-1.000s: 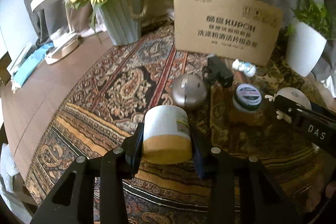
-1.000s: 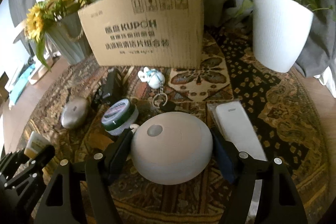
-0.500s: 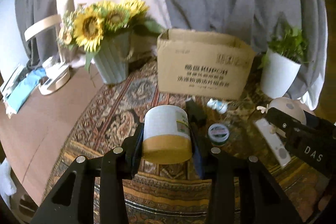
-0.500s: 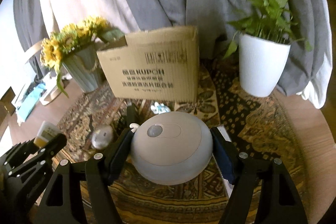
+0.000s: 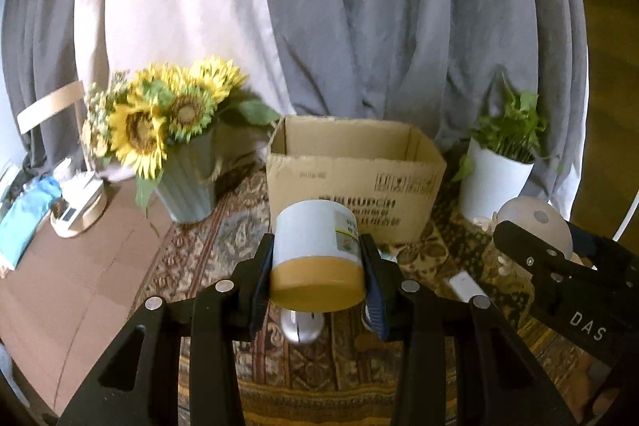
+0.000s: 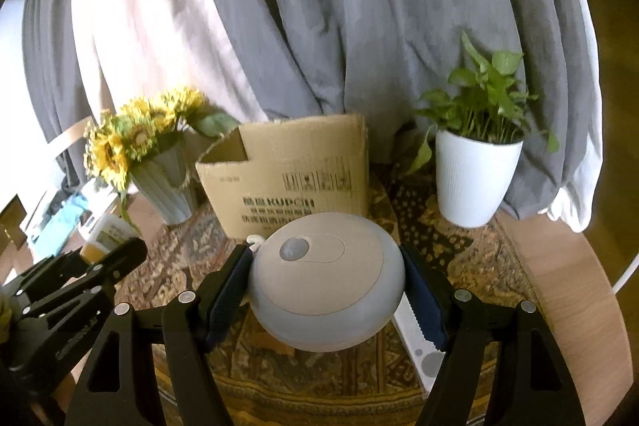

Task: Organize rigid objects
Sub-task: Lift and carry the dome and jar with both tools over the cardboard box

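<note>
My left gripper (image 5: pixel 317 276) is shut on a white jar with a tan lid (image 5: pixel 317 256), held in the air in front of the open cardboard box (image 5: pixel 355 178). My right gripper (image 6: pixel 325 284) is shut on a round grey sensor light (image 6: pixel 325 282), also raised, with the box (image 6: pixel 295 178) behind it. The right gripper and its light (image 5: pixel 535 222) show at the right of the left wrist view. The left gripper and jar (image 6: pixel 102 234) show at the left of the right wrist view.
A sunflower vase (image 5: pixel 187 182) stands left of the box and a white plant pot (image 6: pixel 473 178) right of it. On the patterned rug lie a silver mouse (image 5: pixel 301 326) and a white remote (image 6: pixel 419 342). Grey curtains hang behind.
Both grippers have risen with their objects. The rug items have dropped low in view and the box's open top now shows.
</note>
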Demonstrator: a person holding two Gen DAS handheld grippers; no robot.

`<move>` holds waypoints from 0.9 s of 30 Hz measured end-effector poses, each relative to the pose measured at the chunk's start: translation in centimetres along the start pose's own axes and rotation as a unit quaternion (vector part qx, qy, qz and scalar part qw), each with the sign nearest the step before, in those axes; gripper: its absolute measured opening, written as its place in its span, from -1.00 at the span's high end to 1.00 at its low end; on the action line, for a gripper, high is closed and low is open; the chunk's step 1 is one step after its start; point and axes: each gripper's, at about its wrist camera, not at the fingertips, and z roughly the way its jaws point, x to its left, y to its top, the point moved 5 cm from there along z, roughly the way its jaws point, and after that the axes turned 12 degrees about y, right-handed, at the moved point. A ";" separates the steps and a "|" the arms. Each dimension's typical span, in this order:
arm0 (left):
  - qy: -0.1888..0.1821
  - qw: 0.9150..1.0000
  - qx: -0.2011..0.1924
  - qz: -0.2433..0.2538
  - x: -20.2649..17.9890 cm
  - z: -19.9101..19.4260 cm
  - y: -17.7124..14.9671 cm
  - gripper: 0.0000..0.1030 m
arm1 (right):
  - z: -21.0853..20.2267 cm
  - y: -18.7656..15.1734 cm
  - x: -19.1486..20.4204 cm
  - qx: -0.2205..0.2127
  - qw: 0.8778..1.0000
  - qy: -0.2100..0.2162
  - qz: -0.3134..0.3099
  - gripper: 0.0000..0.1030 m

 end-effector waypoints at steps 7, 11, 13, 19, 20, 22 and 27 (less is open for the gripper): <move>-0.005 0.999 -0.030 0.010 0.6 0.5 2.7 0.22 | -0.2 2.7 1.1 -0.029 1.000 -0.006 -0.011 -0.45; -0.012 0.999 -0.044 0.012 0.7 1.2 4.3 0.22 | 0.1 4.3 1.7 -0.044 0.999 -0.011 -0.019 -0.45; -0.016 0.999 -0.049 0.013 0.7 1.5 5.1 0.22 | 0.3 5.1 1.8 -0.050 0.998 -0.011 -0.022 -0.45; -0.024 0.998 -0.060 0.015 0.4 3.2 7.3 0.22 | 1.8 7.3 1.5 -0.054 0.998 -0.009 -0.027 -0.45; -0.024 0.998 -0.062 0.016 0.2 3.5 7.6 0.22 | 2.1 7.6 1.5 -0.055 0.998 -0.008 -0.028 -0.45; -0.026 0.997 -0.064 0.016 0.0 4.4 8.3 0.22 | 2.8 8.2 1.3 -0.057 0.998 -0.007 -0.030 -0.45; -0.033 0.998 -0.060 0.016 -0.8 6.5 9.8 0.22 | 4.8 9.7 0.9 -0.057 0.998 -0.001 -0.029 -0.45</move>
